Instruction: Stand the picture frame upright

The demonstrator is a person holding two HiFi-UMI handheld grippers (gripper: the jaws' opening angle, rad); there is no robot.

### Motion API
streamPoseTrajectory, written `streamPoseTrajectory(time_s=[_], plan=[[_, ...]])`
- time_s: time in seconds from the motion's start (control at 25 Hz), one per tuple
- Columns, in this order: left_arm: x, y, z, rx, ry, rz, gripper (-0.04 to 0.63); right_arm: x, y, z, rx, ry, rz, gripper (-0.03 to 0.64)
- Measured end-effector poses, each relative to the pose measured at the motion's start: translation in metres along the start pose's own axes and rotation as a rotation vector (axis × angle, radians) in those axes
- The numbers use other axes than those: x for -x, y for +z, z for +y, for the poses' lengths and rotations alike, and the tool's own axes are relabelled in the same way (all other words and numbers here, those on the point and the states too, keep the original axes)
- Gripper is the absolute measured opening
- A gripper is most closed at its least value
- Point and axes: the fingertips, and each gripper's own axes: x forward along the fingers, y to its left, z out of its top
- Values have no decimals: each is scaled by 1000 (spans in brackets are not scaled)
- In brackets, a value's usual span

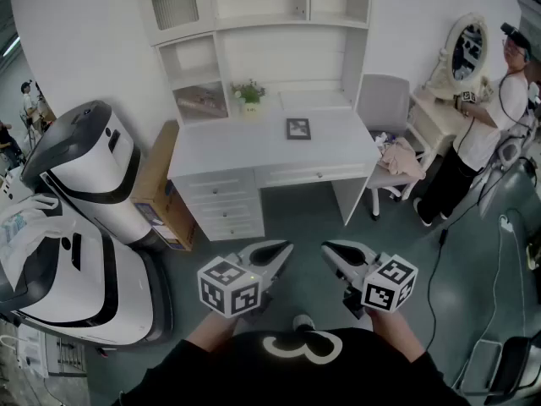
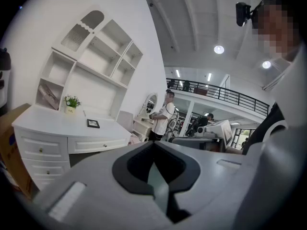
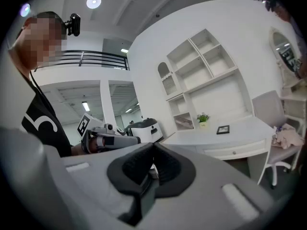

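Observation:
A small dark picture frame (image 1: 297,128) lies flat on the white desk (image 1: 220,146), right of centre. It shows small in the left gripper view (image 2: 93,123) and in the right gripper view (image 3: 222,129). Both grippers are held low in front of the person, well short of the desk and over the floor. My left gripper (image 1: 281,249) is shut with nothing in it, its jaws pressed together (image 2: 153,143). My right gripper (image 1: 332,249) is likewise shut and empty (image 3: 153,145). The right gripper view also catches the left gripper (image 3: 108,139) beside it.
A potted plant (image 1: 249,96) stands at the desk's back under the white shelving (image 1: 254,7). A grey chair (image 1: 385,108) with cloth sits right of the desk. A cardboard box (image 1: 161,184) and white machines (image 1: 84,167) are to the left. A person (image 1: 482,125) stands at a vanity on the right.

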Motion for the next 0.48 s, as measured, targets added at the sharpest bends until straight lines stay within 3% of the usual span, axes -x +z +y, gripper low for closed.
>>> streamPoseTrajectory(time_s=[0.48], plan=[[-62,-2,20,32,35,38,10,-2,0,-69,-68,18,7,3]])
